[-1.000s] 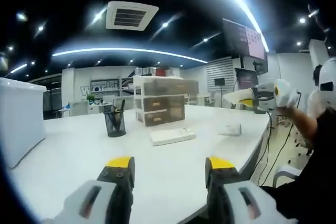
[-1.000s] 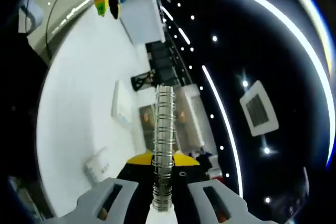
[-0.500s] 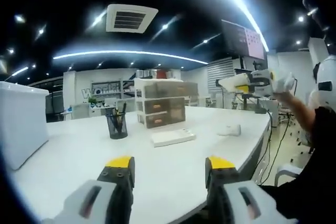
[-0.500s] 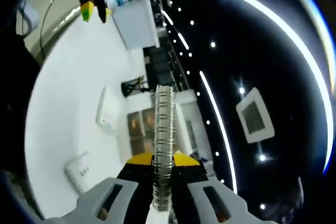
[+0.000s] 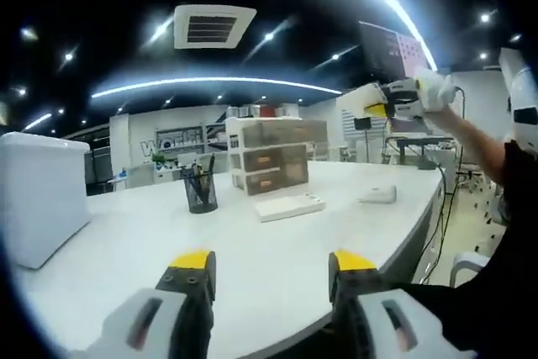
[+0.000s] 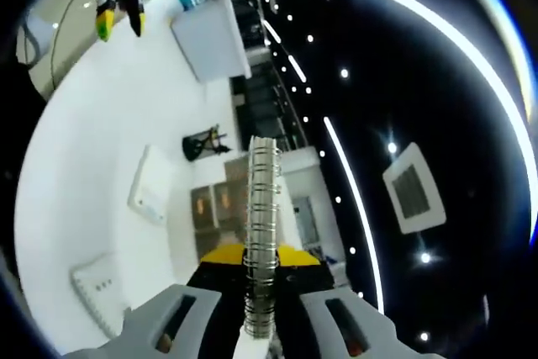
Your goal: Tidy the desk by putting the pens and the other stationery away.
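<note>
Plainly, the carrying step is under way: the right claw (image 6: 260, 292) is pinching a white spiral-bound notebook (image 6: 261, 233) edge-on, its silver wire spine running up toward twelve o'clock in the right gripper view, and the whole thing is being held high above the white curved desk (image 6: 92, 166). The left claw (image 5: 269, 287) is standing spread and empty, low over the near desk edge. The next move, as I judge it, is calling for bringing the notebook down and turning it level toward a storage place, likely the translucent three-drawer organiser (image 5: 273, 157) sitting at twelve o'clock in the left gripper view, with a drawer opened first. The left gripper view is showing the layout upright: a black mesh pen cup (image 5: 201, 192) holding pens at eleven o'clock, a flat white pad (image 5: 291, 206) just beside the drawers, a small white box (image 5: 378, 194) at two o'clock, and a large white bin (image 5: 38, 199) at nine o'clock. The right gripper view is giving the grip itself, which the left view is catching merely from afar at one o'clock.
</note>
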`<state>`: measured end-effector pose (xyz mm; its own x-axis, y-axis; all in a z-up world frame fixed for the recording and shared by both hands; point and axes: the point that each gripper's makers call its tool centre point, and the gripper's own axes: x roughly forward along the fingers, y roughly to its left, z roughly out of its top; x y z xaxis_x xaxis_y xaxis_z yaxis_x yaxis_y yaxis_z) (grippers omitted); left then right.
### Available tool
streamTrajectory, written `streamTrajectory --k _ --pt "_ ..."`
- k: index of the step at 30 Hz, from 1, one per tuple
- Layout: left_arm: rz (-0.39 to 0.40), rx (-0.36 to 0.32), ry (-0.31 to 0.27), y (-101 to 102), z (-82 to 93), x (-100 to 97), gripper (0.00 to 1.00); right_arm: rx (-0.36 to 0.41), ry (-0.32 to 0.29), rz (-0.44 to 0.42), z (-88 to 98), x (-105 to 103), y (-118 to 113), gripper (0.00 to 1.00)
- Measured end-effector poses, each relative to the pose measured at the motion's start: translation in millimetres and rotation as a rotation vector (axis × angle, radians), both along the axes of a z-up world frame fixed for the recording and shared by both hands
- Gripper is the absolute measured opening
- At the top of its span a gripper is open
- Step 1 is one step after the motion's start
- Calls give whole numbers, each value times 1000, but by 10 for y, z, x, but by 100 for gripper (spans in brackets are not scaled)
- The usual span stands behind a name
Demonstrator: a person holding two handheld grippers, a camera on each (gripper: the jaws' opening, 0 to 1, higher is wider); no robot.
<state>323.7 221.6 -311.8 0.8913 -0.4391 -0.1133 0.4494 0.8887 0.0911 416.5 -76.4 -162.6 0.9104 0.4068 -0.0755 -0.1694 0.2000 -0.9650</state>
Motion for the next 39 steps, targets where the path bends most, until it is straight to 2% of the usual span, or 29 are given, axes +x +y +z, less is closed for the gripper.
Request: streamTrajectory --k 8,17,24,29,33,36,39 --pt "-20 -20 -16 -46 35 -42 54 -36 6 -11 145 250 54 9" --pt "-8 -7 -13 -14 -28 -71 54 -93 36 -36 349 667 97 9" --pt "-13 -7 -4 -6 -61 -90 54 -152 83 -64 320 937 77 9" --pt "-17 -13 -6 -12 -61 -95 54 -162 121 -80 319 1081 80 9" --pt "-26 -11 6 -26 -91 -107 53 -179 122 -92 359 1180 99 9" --pt "-25 -9 11 -7 -101 -113 53 -230 117 -103 365 1242 116 9" --pt "-18 -14 5 31 -82 -121 53 -234 127 -105 389 1301 152 9"
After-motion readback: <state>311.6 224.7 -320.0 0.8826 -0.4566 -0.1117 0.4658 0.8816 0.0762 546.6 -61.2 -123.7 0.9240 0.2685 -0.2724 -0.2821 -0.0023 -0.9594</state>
